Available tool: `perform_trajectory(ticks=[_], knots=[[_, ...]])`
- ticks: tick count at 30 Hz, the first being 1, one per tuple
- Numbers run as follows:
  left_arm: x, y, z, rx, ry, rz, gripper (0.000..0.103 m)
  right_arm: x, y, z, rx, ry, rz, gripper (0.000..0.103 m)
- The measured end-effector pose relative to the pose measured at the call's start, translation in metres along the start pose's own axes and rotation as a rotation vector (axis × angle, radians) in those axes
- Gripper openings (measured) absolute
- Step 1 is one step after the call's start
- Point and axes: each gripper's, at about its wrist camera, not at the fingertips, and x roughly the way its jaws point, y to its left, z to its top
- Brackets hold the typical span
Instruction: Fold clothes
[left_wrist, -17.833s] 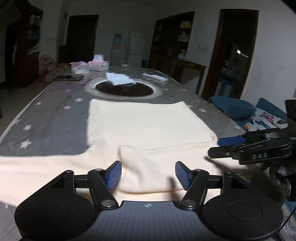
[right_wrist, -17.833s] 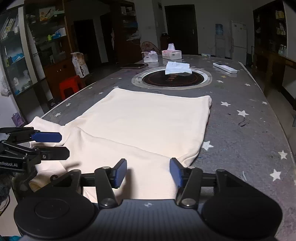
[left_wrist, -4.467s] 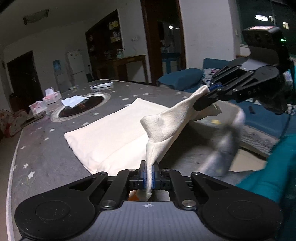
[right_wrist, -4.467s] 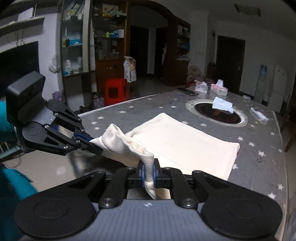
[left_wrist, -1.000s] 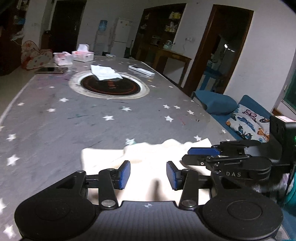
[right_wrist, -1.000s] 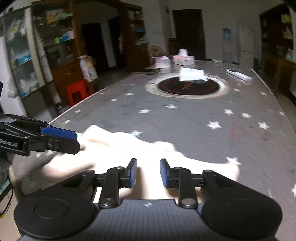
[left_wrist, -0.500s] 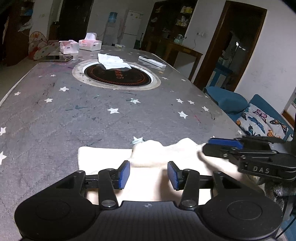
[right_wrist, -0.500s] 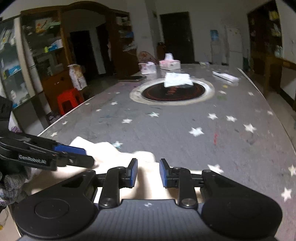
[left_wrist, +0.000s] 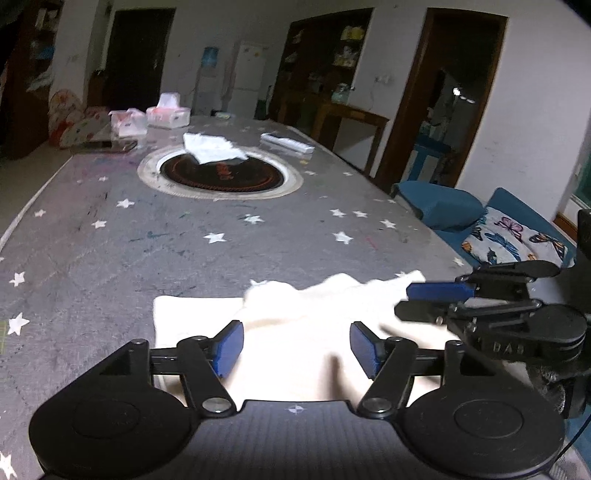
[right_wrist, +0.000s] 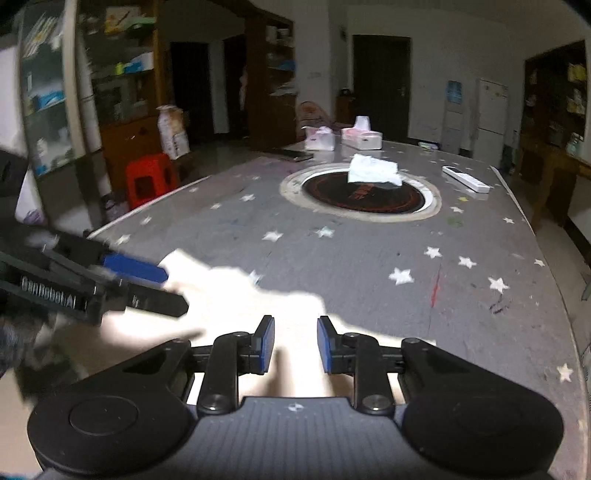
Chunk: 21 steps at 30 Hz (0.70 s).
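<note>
I see the cream garment (left_wrist: 295, 332) lying folded and bunched at the near edge of the grey star-pattern table (left_wrist: 147, 240), on the near side of the round black hotplate (left_wrist: 221, 175) that is set in the middle of the table. My left gripper (left_wrist: 295, 349) hangs over the garment with its 2 blue pads wide apart and nothing between them. My right gripper (right_wrist: 295, 345) is also released; its pads stand with a smaller gap, and the cloth lies under them, not pinched. In the left wrist view the right gripper (left_wrist: 424, 299) comes in from the right side, its tips just at the ragged far edge of the garment. In the right wrist view the garment (right_wrist: 240, 295) is very bright and blurred, so I cannot read its folds. A white crumpled tissue (right_wrist: 373, 170) lies on the far rim of the hotplate. Beyond the hotplate stand 2 pink tissue boxes (left_wrist: 147, 118), and to the right of it lies a white remote control (right_wrist: 465, 179).
</note>
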Motion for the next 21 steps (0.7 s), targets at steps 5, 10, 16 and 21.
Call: perform_trajectory(ticks=[5,10,16,21], knots=[[-0.004,-0.01,-0.012,0.017,0.001,-0.009,0.069,0.002,-0.006,-0.018,0.031,0.02,-0.018,0.023],[-0.004,-0.008,-0.022,0.01,0.016,0.009,0.069,0.0,-0.022,-0.024,0.094,0.001,-0.035,0.023],[-0.007,-0.003,-0.028,-0.009,-0.001,0.023,0.073,-0.011,-0.025,-0.028,0.095,0.0,-0.044,0.024],[-0.013,-0.007,-0.03,0.013,-0.012,0.037,0.073,-0.016,-0.026,-0.032,0.106,-0.011,-0.042,0.024]])
